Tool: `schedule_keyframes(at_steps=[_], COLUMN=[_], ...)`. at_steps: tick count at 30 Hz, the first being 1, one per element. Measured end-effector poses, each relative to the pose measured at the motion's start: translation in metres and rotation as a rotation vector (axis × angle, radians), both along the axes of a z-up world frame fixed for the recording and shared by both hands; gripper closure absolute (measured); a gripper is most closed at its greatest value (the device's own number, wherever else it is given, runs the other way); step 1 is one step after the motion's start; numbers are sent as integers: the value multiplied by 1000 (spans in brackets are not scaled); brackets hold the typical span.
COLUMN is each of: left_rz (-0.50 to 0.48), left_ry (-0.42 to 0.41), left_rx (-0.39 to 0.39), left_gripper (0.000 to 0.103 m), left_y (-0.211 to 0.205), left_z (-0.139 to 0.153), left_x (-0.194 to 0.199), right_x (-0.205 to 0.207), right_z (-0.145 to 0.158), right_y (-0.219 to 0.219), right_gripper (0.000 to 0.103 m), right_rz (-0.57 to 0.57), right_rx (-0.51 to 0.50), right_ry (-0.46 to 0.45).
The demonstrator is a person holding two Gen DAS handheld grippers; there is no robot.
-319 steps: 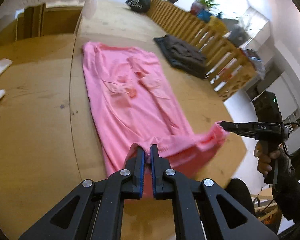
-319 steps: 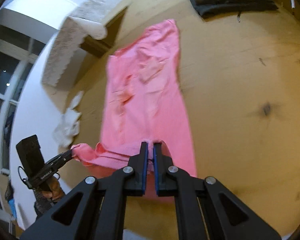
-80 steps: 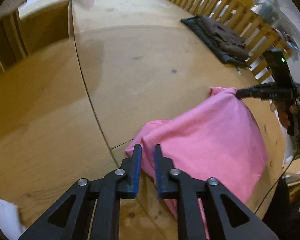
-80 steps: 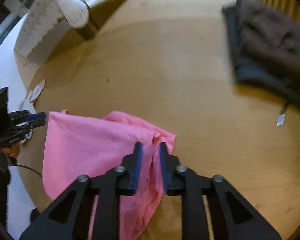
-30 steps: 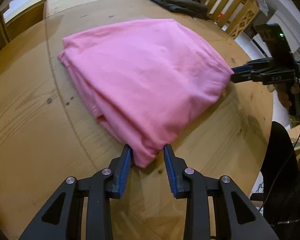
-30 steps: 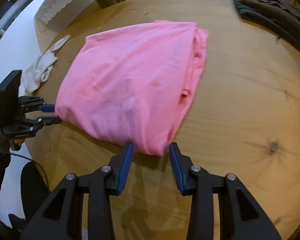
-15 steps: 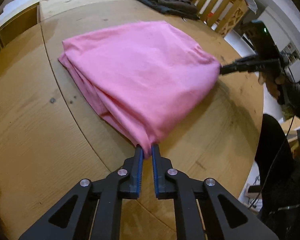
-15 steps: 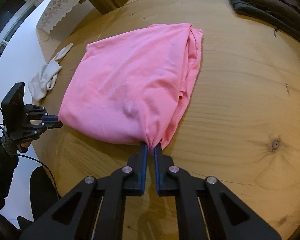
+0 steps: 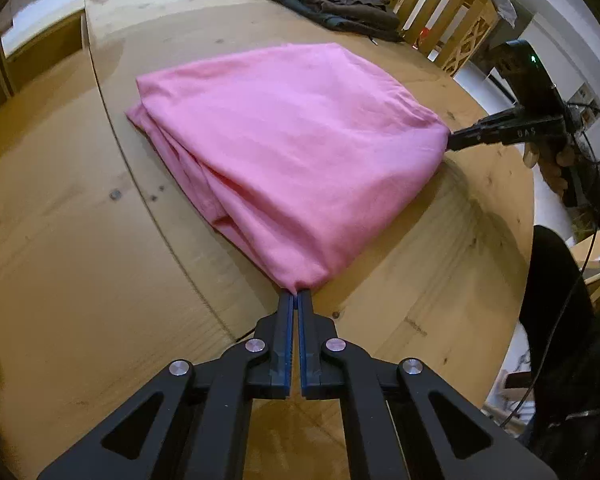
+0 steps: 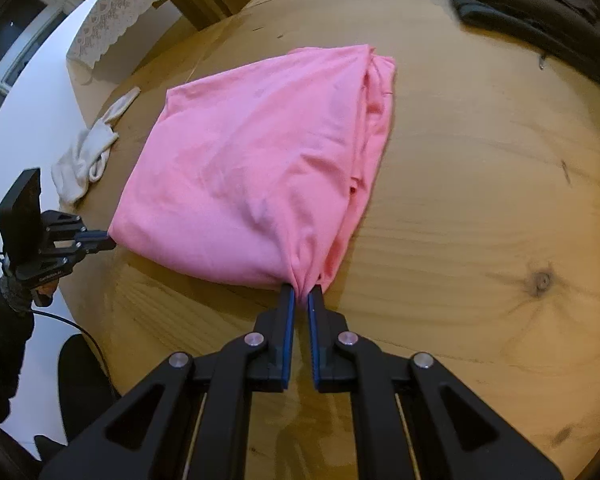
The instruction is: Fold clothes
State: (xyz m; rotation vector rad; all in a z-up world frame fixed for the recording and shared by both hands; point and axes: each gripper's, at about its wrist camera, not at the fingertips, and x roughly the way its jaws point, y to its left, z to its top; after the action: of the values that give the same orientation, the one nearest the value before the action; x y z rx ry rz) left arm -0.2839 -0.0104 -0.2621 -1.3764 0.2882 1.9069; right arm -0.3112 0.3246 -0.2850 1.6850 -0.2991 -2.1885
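Note:
A pink shirt (image 9: 292, 152), folded over into a thick rectangle, lies on the round wooden table (image 9: 80, 240); it also shows in the right wrist view (image 10: 252, 168). My left gripper (image 9: 298, 296) is shut on the shirt's near left corner. My right gripper (image 10: 303, 292) is shut on its near right corner, where the cloth bunches between the fingers. Each gripper shows in the other's view: the right gripper (image 9: 456, 140) at the shirt's right corner, the left gripper (image 10: 104, 240) at its left corner. The shirt is stretched taut between them.
A dark folded garment (image 9: 340, 4) lies at the far side by a wooden railing (image 9: 440, 8); it also shows in the right wrist view (image 10: 532, 12). A white sock (image 10: 88, 152) lies at the table's left edge. A lace cloth (image 10: 124, 12) hangs on furniture beyond.
A second ago both grippers stood open around the shirt's near corners. They have shut on the corners and pulled them toward me and apart, drawing the near edge taut.

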Motion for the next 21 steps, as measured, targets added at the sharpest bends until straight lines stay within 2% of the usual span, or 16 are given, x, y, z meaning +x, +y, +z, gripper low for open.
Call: schedule_keyframes(at_steps=[2,3,5,7,8,9,10,12,14,15,16,17,18,20,21], left_rz=[-4,2,8,18,23,29,34,38,44,54,63,67,66,60,57], left_ry=[-27,-36,-43,-33,-29,-27,-26,-29,-43,-57,-71,-77,-74,-53,-37], left_rx=[-20,-46,-85,-63,-36,-12,-1,-3,-4,-1,1,5,8,1,-6], left_gripper=[101,101,101,99,95,89,80,76,77,84,96,99,99,100,101], left_y=[-7,-12,-17,-19,-18,-17,-14,-8,-8,-8,-7,-7,-6,-5,-6], left_z=[-3,-6,-9,-3,1,5,5,2,-4,-7,-9,-9,-8,-3,1], left_x=[2,1,2,1,-1,-4,-8,-16,-22,-25,-27,-28,-27,-25,-22], right_x=[0,1,3,5,4,3,1,-3,-5,-5,-5,-4,-4,-2,-2], right_z=[-6,-8,-3,3,5,4,3,-1,-4,-6,-8,-9,-9,-8,-7], right_y=[3,4,11,17,16,14,11,5,1,-1,-2,-3,-4,-6,-6], right_gripper=[95,91,82,75,66,63,63,63,63,63,63,63,71,96,96], right_rz=[14,4,-34,-69,-68,-64,-54,-33,-27,-20,-12,-3,1,11,11], right_rx=[26,41,21,-24,-55,-53,-41,-19,-25,-34,-46,-61,-67,-51,-23], right_ry=[-47,-60,-50,-24,-17,-14,-14,-15,-12,-12,-12,-11,-6,-2,6])
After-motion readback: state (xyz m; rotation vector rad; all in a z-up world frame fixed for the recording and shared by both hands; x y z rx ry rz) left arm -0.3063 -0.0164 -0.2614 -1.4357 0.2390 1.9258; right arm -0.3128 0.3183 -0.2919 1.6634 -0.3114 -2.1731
